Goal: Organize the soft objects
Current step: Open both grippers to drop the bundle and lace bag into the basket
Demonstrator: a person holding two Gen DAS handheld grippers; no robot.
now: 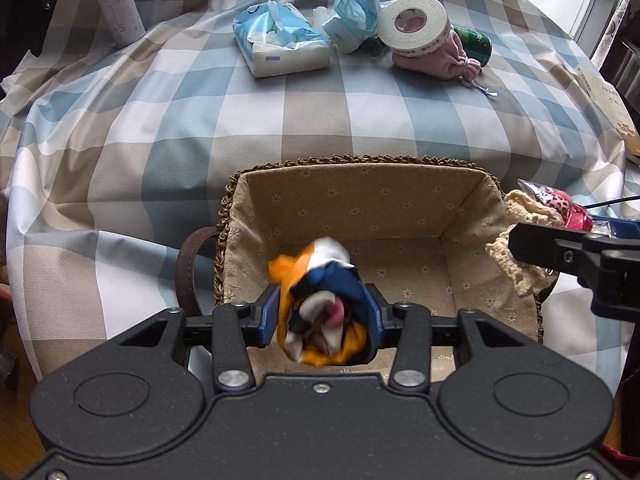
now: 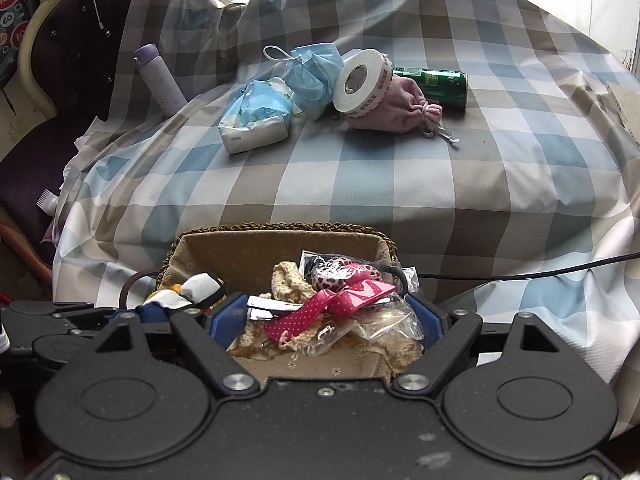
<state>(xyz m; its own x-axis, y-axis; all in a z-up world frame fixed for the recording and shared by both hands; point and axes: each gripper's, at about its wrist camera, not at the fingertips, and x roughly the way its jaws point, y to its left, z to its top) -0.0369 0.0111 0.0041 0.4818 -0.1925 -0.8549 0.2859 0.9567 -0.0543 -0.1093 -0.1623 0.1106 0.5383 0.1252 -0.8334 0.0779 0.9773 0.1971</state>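
Observation:
A woven basket [image 1: 360, 196] with a beige flowered lining stands at the near edge of the checked bedspread. Just above its floor, my left gripper [image 1: 324, 314] is shut on a rolled orange, blue and white cloth [image 1: 320, 276]. My right gripper [image 2: 328, 316] is shut on a mixed bundle: cream crochet [image 2: 288, 280] and pink ribbon bows in a clear bag [image 2: 344, 300]. It hangs over the basket's [image 2: 280, 248] right side. In the left wrist view the crochet [image 1: 520, 216] and one right finger [image 1: 536, 244] show at the basket's right rim. The rolled cloth [image 2: 200, 288] appears left in the right wrist view.
Farther back on the bedspread [image 1: 280, 120] lie a tissue pack [image 1: 280, 44], blue face masks [image 1: 352, 12], a white tape roll [image 1: 412, 24], a pink drawstring pouch [image 1: 444, 60] and a green can [image 1: 476, 44]. A purple bottle [image 1: 116, 4] leans at the far left. A black cable [image 2: 520, 272] crosses right of the basket.

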